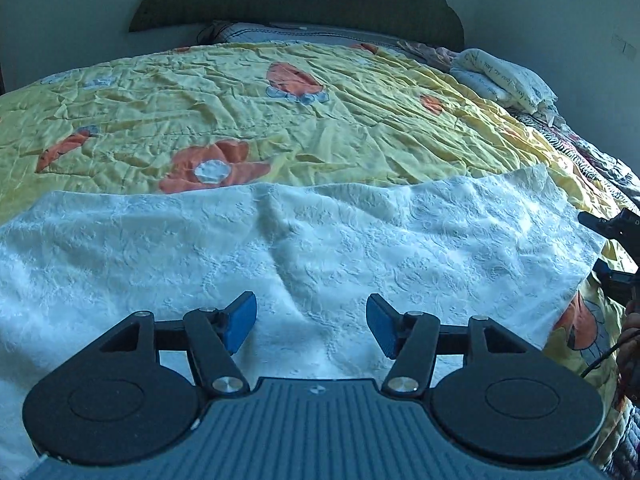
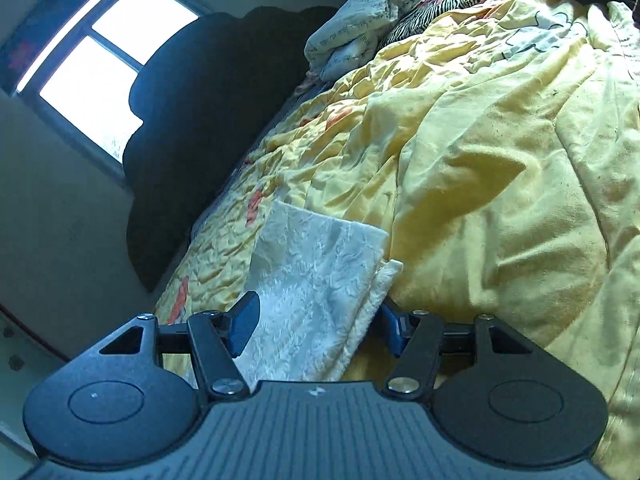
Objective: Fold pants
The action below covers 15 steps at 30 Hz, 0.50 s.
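**Thin end of the pants may slip the grasp**

The white pants lie flat across the lower half of the frame on the yellow quilt. The left tool hovers released above them. The right tool, released, straddles their end; closing unevenly may catch one layer or the quilt beneath.

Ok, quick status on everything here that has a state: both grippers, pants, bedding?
Left gripper: open, above the pants, holding nothing.
Right gripper: open, jaws either side of the pants' end, not closed on it.
Pants: white, spread flat on the quilt, layers stacked at one end.
Quilt: yellow, wrinkled, spread over the bed.
Folded cloth: piled near the headboard.
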{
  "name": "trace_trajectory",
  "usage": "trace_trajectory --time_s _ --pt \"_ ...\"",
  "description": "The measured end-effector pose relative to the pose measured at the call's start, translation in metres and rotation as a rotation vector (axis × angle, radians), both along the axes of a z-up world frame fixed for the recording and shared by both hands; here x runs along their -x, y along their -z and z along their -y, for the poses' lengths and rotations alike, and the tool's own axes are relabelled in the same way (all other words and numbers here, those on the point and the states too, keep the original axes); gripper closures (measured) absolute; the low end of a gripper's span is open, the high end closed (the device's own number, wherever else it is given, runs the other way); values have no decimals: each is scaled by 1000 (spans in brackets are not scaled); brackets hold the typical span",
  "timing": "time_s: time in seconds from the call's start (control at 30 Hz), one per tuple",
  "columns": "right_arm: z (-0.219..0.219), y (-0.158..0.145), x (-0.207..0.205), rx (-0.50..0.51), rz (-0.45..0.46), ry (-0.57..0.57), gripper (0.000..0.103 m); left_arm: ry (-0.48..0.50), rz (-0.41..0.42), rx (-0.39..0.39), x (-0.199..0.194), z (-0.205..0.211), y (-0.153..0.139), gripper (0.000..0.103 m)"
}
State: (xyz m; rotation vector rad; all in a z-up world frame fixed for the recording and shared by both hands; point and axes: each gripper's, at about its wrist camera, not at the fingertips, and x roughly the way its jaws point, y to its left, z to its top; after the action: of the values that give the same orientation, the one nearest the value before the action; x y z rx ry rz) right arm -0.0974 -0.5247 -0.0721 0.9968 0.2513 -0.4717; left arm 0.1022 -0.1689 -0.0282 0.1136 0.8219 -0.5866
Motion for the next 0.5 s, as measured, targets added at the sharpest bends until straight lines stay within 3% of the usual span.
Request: trace_trajectory --time_s 0.03,0.07,0.1,0.17,0.2,0.27,0.33,0.4,0.5 --pt "1 1 -1 -7 -12 17 52 2 10 -10 0 4 1 39" --pt "4 4 -3 -24 -24 29 72 0 21 -20 1 6 1 39" --pt "7 7 -3 -51 -20 36 84 -4 28 -23 0 7 0 39" --pt "7 6 -4 -69 7 41 86 -23 30 3 -3 1 -4 39" --pt "3 -1 -7 -22 -4 33 87 -38 25 27 -6 -4 -7 39" --pt "-14 -24 -19 148 -45 -13 88 -66 -8 98 -15 -15 -12 38" --pt "-47 -54 -33 371 -81 -97 88 -98 -92 220 -27 -28 -15 36" --pt "-90 -78 -48 618 -121 -204 88 -99 -208 375 -38 -37 -13 35" --pt "-148 -91 -62 846 -136 -376 88 -56 -375 631 -48 -42 -5 30"
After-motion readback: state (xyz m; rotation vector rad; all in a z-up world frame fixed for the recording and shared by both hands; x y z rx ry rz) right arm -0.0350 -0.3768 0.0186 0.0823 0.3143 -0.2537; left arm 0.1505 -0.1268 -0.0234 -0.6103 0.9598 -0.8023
